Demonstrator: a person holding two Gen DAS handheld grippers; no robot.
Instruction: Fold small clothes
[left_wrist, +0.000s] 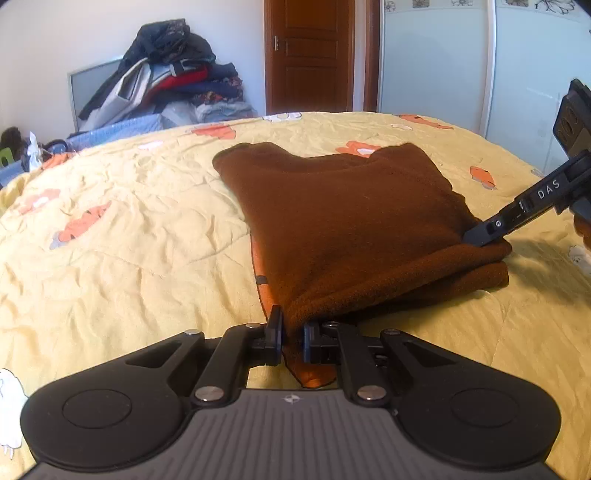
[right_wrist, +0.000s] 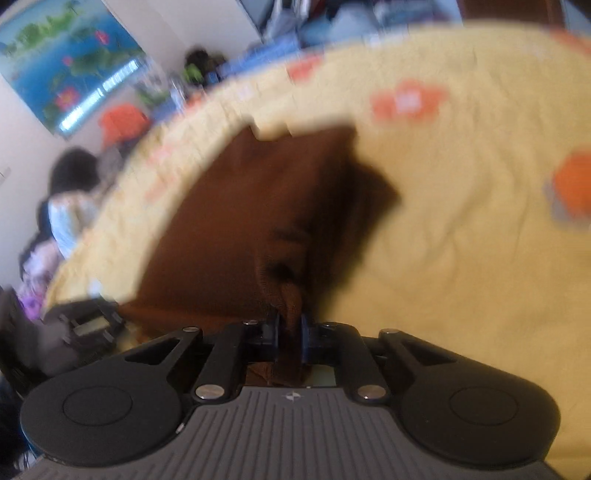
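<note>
Brown fleece, a small garment (left_wrist: 347, 221) already doubled over, lies on the yellow bed (left_wrist: 129, 221), and from the left wrist the left gripper (left_wrist: 293, 339) has its fingers clenched on the near corner, while the right gripper (left_wrist: 484, 236) bites the right-hand corner. From the right wrist, blurred, that gripper (right_wrist: 290, 338) pinches only a thin bunch of garment (right_wrist: 258, 206). Such shallow bites could slip if pulled unevenly, or a layer could drop free and spoil the fold.

Garment (left_wrist: 343, 214) on bed (left_wrist: 129, 221); clothes pile (left_wrist: 173, 74) behind, left.

Soft daylight; blurred right view.
</note>
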